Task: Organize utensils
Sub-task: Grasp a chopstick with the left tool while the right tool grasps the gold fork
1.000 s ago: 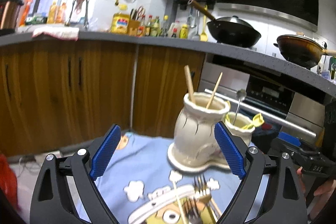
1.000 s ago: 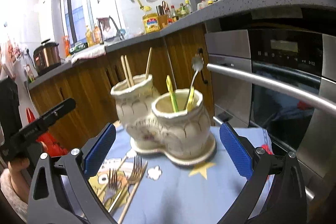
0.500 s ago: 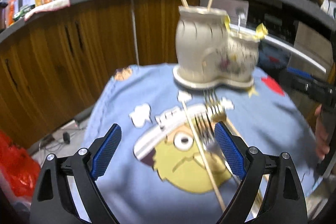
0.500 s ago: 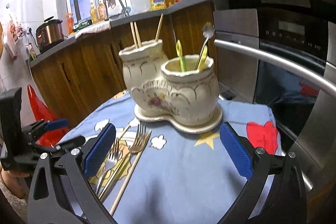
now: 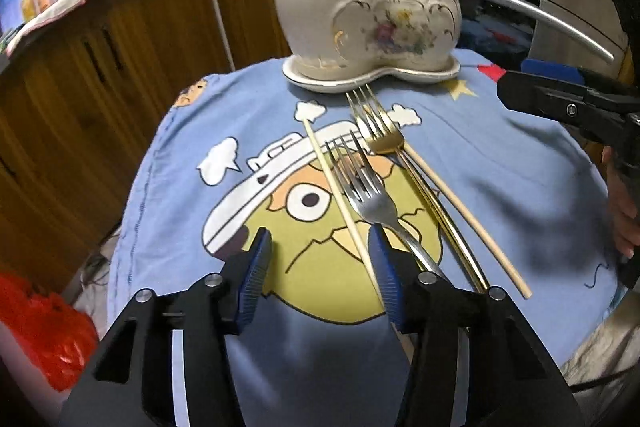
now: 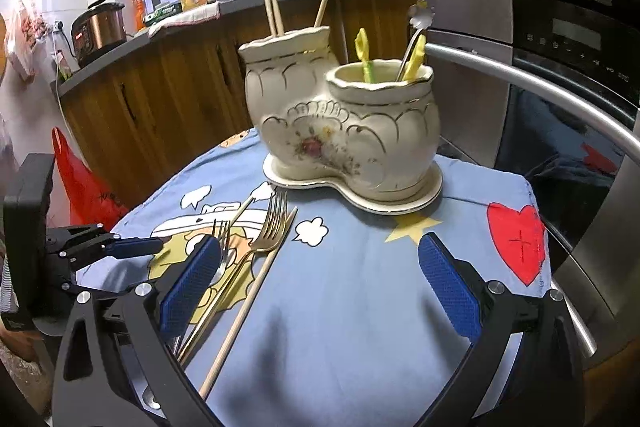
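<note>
The left tongs (image 5: 318,267) hang low over the blue cloth (image 5: 500,163), pointing steeply down. Their jaws have just been closing and now stand half apart, with only the yellow cartoon print between them. A thin chopstick (image 5: 340,203) runs along the inner edge of the right pad; whether it touches the pad cannot be told. The silver fork (image 5: 368,199) lies just right of that pad, its handle passing under it, tines pointing far. Further right lie the gold fork (image 5: 386,143) and a thicker chopstick (image 5: 464,219), all slanting from near right to far left.

At the far edge of the cloth stands the two-pot ceramic holder (image 5: 360,23) on its saucer, with chopsticks in the taller left pot and yellow-handled pieces in the lower right one. The gold fork's tines reach almost to the saucer.

The right tongs (image 6: 320,287) are wide apart over bare cloth, with nothing between them; the forks and thick chopstick lie by their left pad. Wooden cabinets stand behind on the left, an oven (image 6: 560,75) on the right.
</note>
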Demonstrator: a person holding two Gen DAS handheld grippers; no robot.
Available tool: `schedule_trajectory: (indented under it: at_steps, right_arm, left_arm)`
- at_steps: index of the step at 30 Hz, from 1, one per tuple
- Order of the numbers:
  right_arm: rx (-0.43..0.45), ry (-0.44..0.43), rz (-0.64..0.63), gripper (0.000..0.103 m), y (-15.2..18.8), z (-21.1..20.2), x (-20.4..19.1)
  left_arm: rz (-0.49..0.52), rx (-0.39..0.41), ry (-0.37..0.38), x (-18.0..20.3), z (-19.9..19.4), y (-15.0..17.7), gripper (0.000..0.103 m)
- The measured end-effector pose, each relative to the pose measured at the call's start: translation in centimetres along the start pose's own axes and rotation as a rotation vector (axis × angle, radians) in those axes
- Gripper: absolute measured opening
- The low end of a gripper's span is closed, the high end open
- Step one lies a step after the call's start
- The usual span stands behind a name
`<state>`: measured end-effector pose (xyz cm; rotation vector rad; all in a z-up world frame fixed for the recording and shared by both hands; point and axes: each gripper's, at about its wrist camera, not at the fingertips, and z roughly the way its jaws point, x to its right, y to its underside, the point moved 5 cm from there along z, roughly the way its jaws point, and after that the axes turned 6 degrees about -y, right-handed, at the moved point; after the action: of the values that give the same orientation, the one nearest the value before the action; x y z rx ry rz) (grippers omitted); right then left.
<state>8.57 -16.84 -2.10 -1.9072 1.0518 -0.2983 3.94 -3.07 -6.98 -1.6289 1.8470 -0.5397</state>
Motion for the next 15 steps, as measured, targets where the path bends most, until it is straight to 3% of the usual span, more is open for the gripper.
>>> schedule_trajectory:
  at_steps: [3,5,7,12,15]
  right_arm:
    - [-0.012,-0.002,-0.009,0.098,0.2,0.2,-0.2]
    - [-0.019,-0.004,-0.015,0.097,0.3,0.4,-0.4]
    - [-0.028,-0.005,-0.024,0.096,0.4,0.5,-0.6]
    - [-0.056,-0.024,-0.035,0.089,0.8,0.9,-1.2]
    - [-0.091,-0.033,-0.049,0.076,1.1,1.5,-1.8]
  left_arm:
    - [0.005,0.000,0.016,0.2,0.1,-0.1,0.044]
    - [0.024,0.001,0.024,0.4,0.1,-0.2,0.017]
    - [0.066,-0.005,-0.002,0.5,0.2,-0.3,0.007]
    - [0.025,-0.023,-0.048,-1.3,1.1,-0.7,0.006]
    - [-0.019,-0.026,-0.041,-2.1,1.7,-1.2,0.007]
